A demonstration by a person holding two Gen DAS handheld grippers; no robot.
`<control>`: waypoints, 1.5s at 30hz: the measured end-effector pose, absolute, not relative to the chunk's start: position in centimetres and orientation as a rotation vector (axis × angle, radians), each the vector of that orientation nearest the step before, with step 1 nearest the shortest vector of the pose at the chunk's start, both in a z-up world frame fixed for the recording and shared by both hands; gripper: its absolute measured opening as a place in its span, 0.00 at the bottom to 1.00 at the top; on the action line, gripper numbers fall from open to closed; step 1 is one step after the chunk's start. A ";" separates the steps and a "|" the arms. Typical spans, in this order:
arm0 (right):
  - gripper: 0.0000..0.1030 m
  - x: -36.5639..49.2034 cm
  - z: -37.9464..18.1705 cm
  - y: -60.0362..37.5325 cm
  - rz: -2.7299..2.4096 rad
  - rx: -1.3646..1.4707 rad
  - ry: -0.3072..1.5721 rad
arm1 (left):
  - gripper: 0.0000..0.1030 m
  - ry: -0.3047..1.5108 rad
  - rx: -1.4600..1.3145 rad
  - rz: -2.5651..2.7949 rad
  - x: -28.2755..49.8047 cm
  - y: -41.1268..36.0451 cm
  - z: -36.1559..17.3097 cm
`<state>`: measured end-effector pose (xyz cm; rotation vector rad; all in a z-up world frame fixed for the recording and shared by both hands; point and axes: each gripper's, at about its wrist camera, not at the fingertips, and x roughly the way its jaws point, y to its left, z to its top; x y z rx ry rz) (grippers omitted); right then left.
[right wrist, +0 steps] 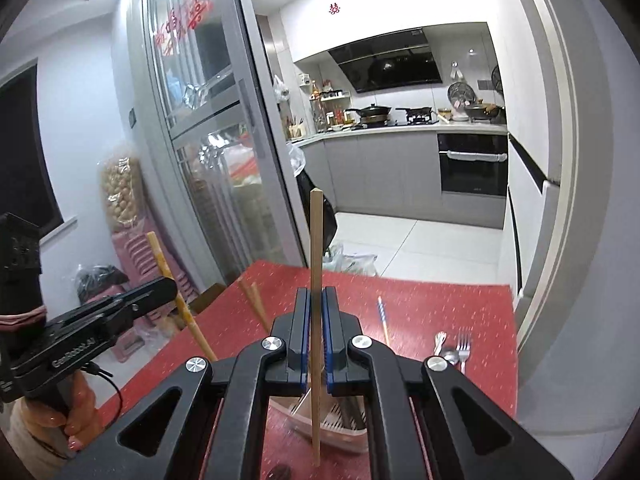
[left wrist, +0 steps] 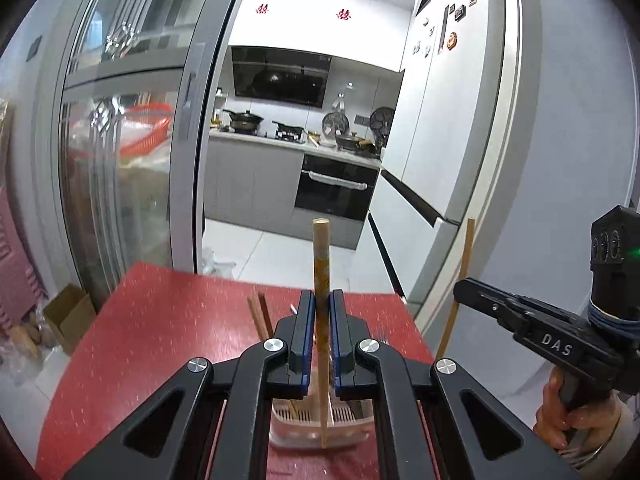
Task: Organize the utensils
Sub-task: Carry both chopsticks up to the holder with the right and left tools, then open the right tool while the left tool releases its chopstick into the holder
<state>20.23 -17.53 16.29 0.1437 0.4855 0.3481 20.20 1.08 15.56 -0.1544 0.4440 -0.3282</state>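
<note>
My left gripper (left wrist: 322, 300) is shut on a thick, round wooden chopstick (left wrist: 321, 256) that stands upright between its blue pads; the same gripper (right wrist: 170, 285) and chopstick (right wrist: 160, 256) show at the left of the right wrist view. My right gripper (right wrist: 316, 298) is shut on a thin, square wooden chopstick (right wrist: 316, 240), also upright, and appears in the left wrist view (left wrist: 460, 290) with its chopstick (left wrist: 466, 252). Both chopsticks hang over a pale slotted utensil holder (left wrist: 288, 436) (right wrist: 348, 440) on the red table (left wrist: 160, 320). Two brown chopsticks (left wrist: 258, 316) (right wrist: 254, 304) lean out of the holder.
On the right of the red table (right wrist: 420, 300) lie a fork (right wrist: 464, 346), a spoon (right wrist: 450, 356) and a blue-and-white chopstick (right wrist: 384, 320). A glass sliding door (left wrist: 132, 160) stands left, a fridge wall (left wrist: 460, 120) right, the kitchen beyond. A person's hand (left wrist: 556, 420) holds each gripper handle.
</note>
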 end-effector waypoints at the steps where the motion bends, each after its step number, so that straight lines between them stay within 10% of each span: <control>1: 0.06 20.7 16.3 -17.6 0.342 0.141 0.483 | 0.31 0.437 -0.147 -0.323 20.6 0.9 15.6; 45: 0.07 28.4 5.3 -16.6 0.356 0.092 0.657 | 0.31 0.644 -0.091 -0.203 25.9 -0.5 4.0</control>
